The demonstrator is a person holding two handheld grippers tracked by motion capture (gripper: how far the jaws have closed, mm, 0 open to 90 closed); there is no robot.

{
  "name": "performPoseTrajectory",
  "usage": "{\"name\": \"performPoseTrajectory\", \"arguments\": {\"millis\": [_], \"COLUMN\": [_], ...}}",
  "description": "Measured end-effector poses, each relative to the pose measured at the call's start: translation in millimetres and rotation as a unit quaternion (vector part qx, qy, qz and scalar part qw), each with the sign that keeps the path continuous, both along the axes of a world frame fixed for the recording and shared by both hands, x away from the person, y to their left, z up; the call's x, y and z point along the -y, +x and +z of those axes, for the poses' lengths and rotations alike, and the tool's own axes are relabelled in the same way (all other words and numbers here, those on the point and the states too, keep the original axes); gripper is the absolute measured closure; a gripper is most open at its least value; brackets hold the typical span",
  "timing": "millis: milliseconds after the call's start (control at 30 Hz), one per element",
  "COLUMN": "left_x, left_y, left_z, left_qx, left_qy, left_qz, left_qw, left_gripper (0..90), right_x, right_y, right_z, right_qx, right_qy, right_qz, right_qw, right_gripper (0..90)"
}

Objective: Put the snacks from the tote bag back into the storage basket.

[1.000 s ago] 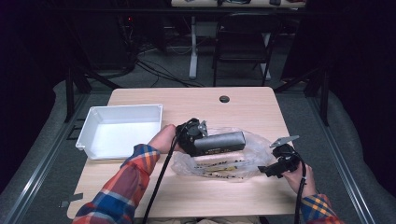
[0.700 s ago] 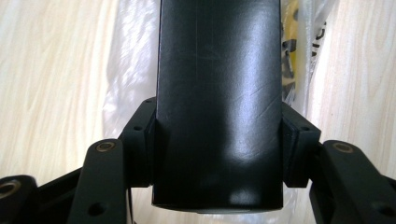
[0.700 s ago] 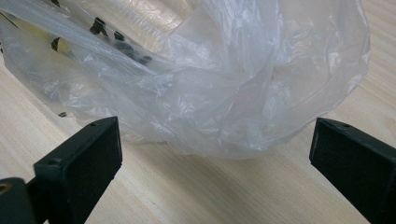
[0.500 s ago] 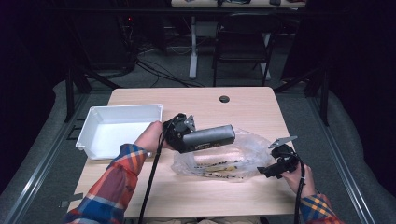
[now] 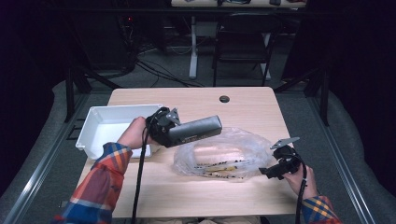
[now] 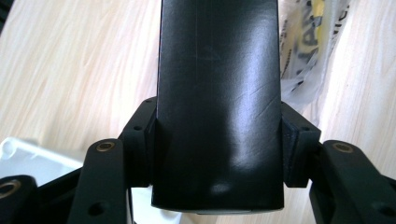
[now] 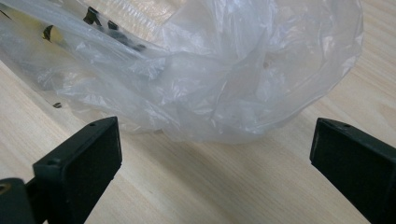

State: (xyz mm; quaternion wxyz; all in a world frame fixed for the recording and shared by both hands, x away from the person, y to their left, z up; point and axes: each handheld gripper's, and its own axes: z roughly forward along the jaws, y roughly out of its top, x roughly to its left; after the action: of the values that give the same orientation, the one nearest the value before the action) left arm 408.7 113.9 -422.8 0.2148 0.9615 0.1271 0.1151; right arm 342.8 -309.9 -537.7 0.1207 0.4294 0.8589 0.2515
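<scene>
Above the table's (image 5: 243, 100) middle, just left of the plastic bag (image 5: 224, 156), my left gripper (image 5: 173, 132) pinches a long dark bar-shaped tool (image 5: 196, 129) by its near end; in the left gripper view the pads press both flat sides of its smooth, glossy black body (image 6: 219, 93), which carries faint scratches. Most of its length sticks out to the right beyond the grip, so I judge it could pivot or slide between the pads if I swing it fast, and that slick surface offers little friction. Its free end could also snag the bag while passing over it. My right gripper (image 5: 274, 169) rests at the bag's right edge, jaws spread wide with nothing between them, the crinkled, translucent film (image 7: 224, 79) just beyond. That film is thin, limp and wrinkled, with yellow and black contents blurred inside. Left of my hand sits a white rectangular tray (image 5: 91, 126), hard-walled and shallow, on the pale wood-grain tabletop.
</scene>
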Motion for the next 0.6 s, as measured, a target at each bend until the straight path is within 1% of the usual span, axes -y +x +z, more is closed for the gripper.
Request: {"name": "performPoseTrajectory", "arguments": {"millis": [67,100,200,300,333,400,467,533,600], "left_x": [-6.5,-10.2,-21.8,-35.4,-40.3,-50.6,-61.4,-73.8,-83.6], "left_y": [0.3,0.0,-1.5,-3.3,-3.6,-3.9,-3.9,-4.8,-6.2], "left_z": [3.6,5.9,12.8,18.7,20.1,22.3,23.9,25.6,26.7], "left_qx": [0.003,0.005,0.012,0.017,0.021,0.021,0.020,0.024,0.024], "left_qy": [0.000,-0.001,-0.003,-0.004,-0.003,-0.002,-0.006,-0.007,-0.013], "left_qz": [0.004,0.006,0.015,0.025,0.029,0.039,0.053,0.063,0.076], "left_qw": [1.0000,1.0000,0.9998,0.9995,0.9994,0.9990,0.9984,0.9977,0.9967], "left_gripper": [43.3,43.3,43.3,43.3,43.3,43.3,43.3,43.3,43.3], "right_x": [0.3,0.5,1.2,0.1,0.1,-0.4,-1.1,-0.9,-0.4], "right_y": [-1.1,-1.6,-3.7,-5.1,-5.1,-5.2,-5.5,-5.3,-4.8], "right_z": [0.0,-0.5,0.6,1.2,1.3,0.7,-0.6,-1.1,-1.0], "right_qx": [-0.001,0.002,-0.001,0.003,0.000,-0.001,-0.002,-0.004,-0.006], "right_qy": [-0.003,-0.005,-0.004,-0.009,-0.009,-0.012,-0.013,-0.014,-0.016], "right_qz": [0.000,-0.002,-0.004,-0.010,-0.007,-0.004,-0.008,-0.008,-0.005], "right_qw": [1.0000,1.0000,1.0000,0.9999,0.9999,0.9999,0.9999,0.9999,0.9998], "right_gripper": [1.5,1.5,1.5,1.5,1.5,1.5,1.5,1.5,1.5]}}
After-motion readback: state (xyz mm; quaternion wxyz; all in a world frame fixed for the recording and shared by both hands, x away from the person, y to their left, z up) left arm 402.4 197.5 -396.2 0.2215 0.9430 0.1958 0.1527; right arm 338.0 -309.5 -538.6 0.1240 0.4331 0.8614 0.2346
